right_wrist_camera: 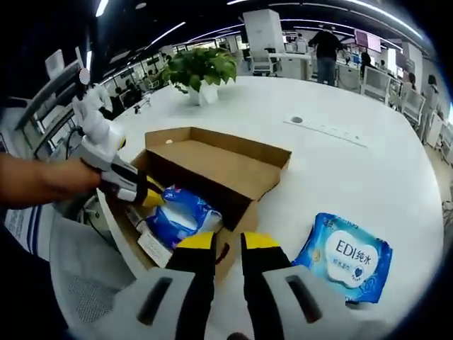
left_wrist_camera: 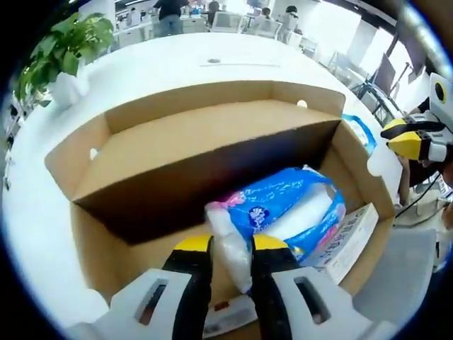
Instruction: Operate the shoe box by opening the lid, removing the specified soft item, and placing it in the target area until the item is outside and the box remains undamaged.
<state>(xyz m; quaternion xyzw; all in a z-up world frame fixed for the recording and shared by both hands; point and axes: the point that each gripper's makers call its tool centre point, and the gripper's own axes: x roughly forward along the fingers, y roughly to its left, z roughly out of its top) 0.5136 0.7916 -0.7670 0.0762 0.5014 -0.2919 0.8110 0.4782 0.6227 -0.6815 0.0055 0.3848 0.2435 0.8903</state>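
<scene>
Cardboard shoe box [right_wrist_camera: 212, 170] sits open near the desk [right_wrist_camera: 368, 163] edge, lid [left_wrist_camera: 205, 142] raised. Inside, the left gripper [left_wrist_camera: 232, 248] pinches the end of a blue plastic pack [left_wrist_camera: 290, 209]. The right gripper [right_wrist_camera: 220, 244] hovers, jaws slightly apart and empty, beside a second blue pack [right_wrist_camera: 347, 262] lying on the desk. A potted plant [right_wrist_camera: 199, 71] stands at the far edge.

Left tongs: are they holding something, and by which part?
Yes. The left tongs pinch the blue tissue pack by its clear plastic end, inside the shoe box.

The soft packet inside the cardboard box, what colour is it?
The soft packet is mostly blue with white and a little pink, seen best in the left gripper view.
</scene>
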